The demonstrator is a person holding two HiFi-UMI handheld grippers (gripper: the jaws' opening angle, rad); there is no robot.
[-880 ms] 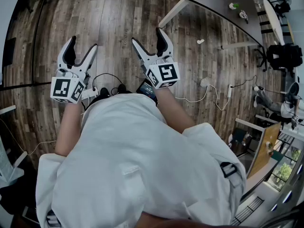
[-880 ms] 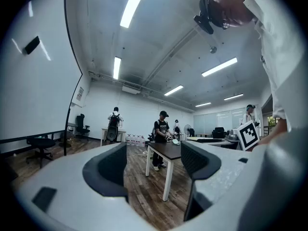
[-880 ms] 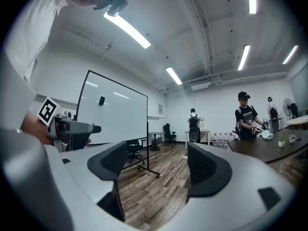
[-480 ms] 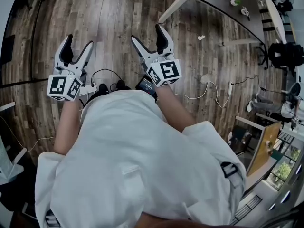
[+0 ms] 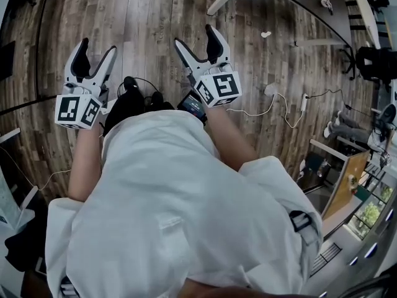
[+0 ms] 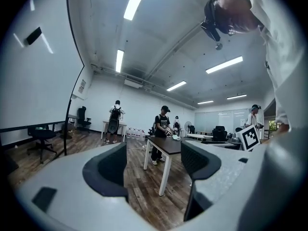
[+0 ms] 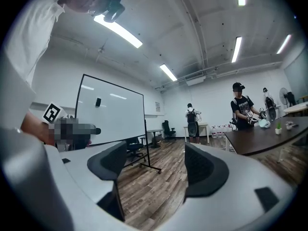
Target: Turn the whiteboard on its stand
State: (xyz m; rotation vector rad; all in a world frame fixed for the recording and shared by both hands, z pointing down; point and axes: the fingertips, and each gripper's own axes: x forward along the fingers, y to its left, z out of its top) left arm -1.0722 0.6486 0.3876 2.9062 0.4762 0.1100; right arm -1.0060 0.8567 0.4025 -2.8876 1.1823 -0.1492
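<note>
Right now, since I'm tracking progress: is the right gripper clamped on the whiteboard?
No, the right gripper stands open and empty, and the whiteboard stands apart from it, farther off in the room.

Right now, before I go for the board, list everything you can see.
whiteboard: one, white with a black frame, on a wheeled stand, ahead and left in the right gripper view, untouched
table: one, dark top and white legs, ahead of the left gripper
office chairs: several, black, along the walls
bystanders: at least three, at and beyond the table
cables: white and black, on the floor by the feet
floor: brown wood planks
ceiling lights: several white strips
left gripper: one, white with black pads, open, empty
right gripper: one, same colours, open, empty
shirt: one, white, on the person
</note>
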